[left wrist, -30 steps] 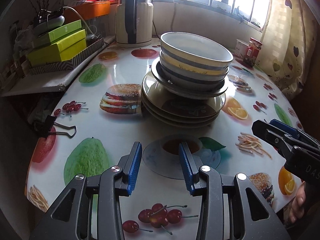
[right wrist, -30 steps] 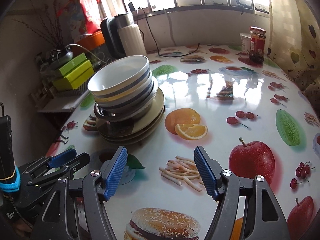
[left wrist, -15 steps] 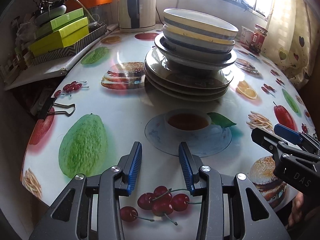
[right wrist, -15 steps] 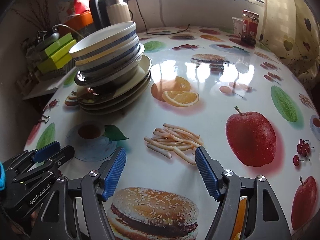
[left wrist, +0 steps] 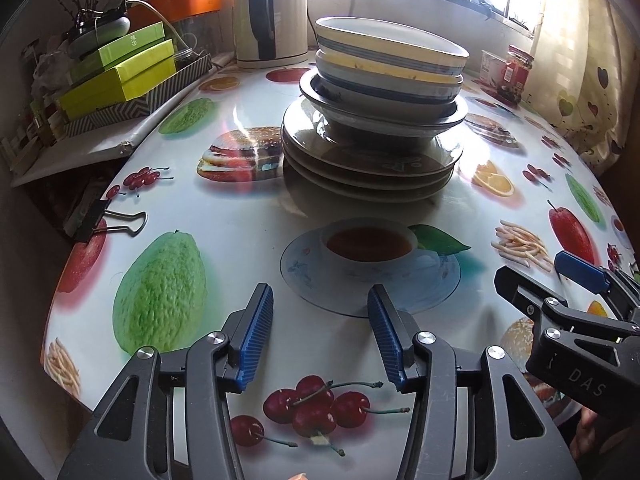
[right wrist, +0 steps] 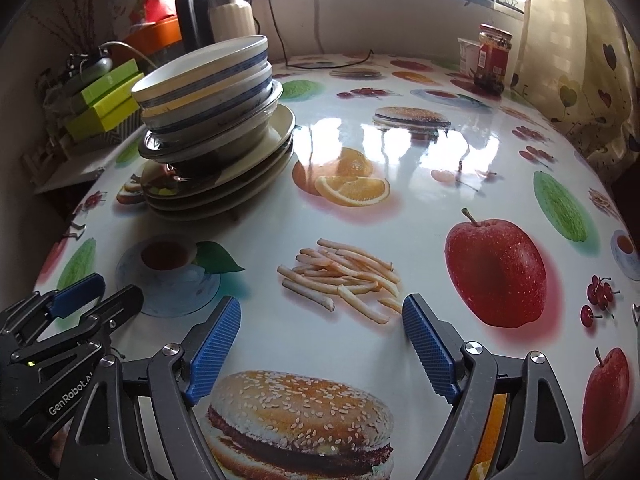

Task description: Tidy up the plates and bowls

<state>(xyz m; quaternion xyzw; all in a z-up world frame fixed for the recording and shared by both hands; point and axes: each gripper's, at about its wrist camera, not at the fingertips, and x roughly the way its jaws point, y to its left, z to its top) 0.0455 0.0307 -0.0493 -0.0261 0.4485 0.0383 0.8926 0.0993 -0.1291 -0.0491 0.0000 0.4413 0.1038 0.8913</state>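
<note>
The bowls sit on top of the plates in one tall pile, on the left side of the worktop, a little far from both tools. The top bowl leans a bit to one side, and the bowl under it shows a yellow inside. I think the pile could tip if a tool pushes the top bowl from the side. The bowls could slide off the plates and break. The worktop looks shiny and slick, so the plates may slip too if they get bumped.

The left tool is open and holds nothing. It points right at the pile. The right tool is open wide and holds nothing too. It hangs over the bare worktop, well right of the pile.

The top bowl looks empty inside. I cannot see into the other bowls. A jar with something dark in it stands far off by the window, next to a white cup. A kettle stands behind the pile.
</note>
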